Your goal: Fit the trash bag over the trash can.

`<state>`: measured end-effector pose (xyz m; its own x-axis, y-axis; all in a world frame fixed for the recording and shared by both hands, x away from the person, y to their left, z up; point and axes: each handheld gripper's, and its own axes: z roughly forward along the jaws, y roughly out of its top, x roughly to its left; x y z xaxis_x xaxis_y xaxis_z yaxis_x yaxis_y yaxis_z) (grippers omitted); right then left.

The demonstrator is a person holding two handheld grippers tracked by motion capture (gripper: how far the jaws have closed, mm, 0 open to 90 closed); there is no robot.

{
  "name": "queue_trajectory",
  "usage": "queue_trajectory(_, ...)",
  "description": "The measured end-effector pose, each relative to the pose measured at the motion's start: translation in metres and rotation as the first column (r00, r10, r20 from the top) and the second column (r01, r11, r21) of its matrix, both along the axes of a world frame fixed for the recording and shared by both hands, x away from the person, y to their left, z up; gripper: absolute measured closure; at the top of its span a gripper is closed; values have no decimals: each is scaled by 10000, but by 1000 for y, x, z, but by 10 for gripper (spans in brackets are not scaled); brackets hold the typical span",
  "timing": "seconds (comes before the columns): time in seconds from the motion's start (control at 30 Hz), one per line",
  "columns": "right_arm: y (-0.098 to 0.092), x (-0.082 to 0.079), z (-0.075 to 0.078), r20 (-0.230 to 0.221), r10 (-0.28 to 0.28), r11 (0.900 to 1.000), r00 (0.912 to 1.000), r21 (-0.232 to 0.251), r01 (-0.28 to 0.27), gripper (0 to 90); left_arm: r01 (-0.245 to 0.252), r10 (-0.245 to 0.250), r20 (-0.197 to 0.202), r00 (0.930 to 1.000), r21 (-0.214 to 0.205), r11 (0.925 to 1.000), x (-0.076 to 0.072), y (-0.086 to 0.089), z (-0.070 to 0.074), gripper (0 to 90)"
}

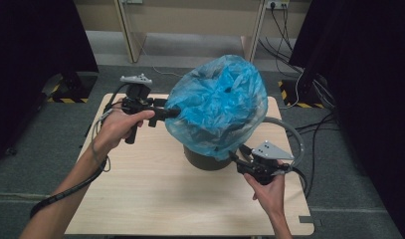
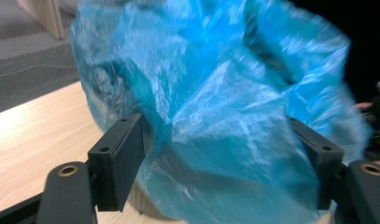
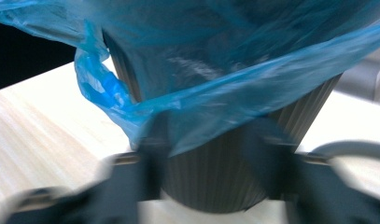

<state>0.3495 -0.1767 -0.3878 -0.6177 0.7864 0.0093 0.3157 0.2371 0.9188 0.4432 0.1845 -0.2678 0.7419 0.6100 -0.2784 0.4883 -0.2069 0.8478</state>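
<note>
Leftmost on the pale wooden table (image 1: 155,199), the left hand (image 1: 118,127) holds the left gripper (image 1: 172,112) level, its tip at the left edge of the blue plastic bag (image 1: 217,104). Seen from the left gripper view, its jaws stand fairly wide with a fold of the bag (image 2: 225,140) bulging between them; whether the pads press the film I cannot tell. At the table's middle the bag billows over a dark ribbed bin (image 1: 205,160), covering its top, with the lower wall bare beneath the bag's hem. Further right, the right hand (image 1: 269,191) holds the right gripper (image 1: 236,158) at the hem's lower right edge. Its own view is blurred: the hem (image 3: 215,116) hangs across the bin (image 3: 215,182), the jaws stand partly closed just below it, and a grip cannot be made out.
</note>
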Motion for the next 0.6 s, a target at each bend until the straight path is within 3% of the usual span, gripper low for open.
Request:
queue_trajectory(0.1,-4,4,1,118,61,10000,9999,-12,-60,792,-21,20,-15,10000,-629,9980,-1,13,7,273)
queue_trajectory(0.17,-7,6,2,214,112,9999,9997,-13,-112,862,-123,119,-44,9999,-796,9968,-1,19,9,271)
queue_trajectory(0.27,-11,7,3,217,80,10000,9997,-28,-79,894,-271,274,28,9996,-824,9962,-1,26,12,270)
queue_trajectory(0.4,-17,7,5,286,-237,9988,9993,-418,249,900,-435,447,98,9990,-996,9941,-1,31,15,266)
queue_trajectory(0.53,-29,12,6,414,-905,9852,9950,-1425,956,900,-692,716,292,9970,-754,9948,0,34,19,264)
queue_trajectory(0.6,-36,21,4,128,-953,9803,9954,-1723,961,900,-672,699,233,9973,-1031,9924,1,35,21,261)
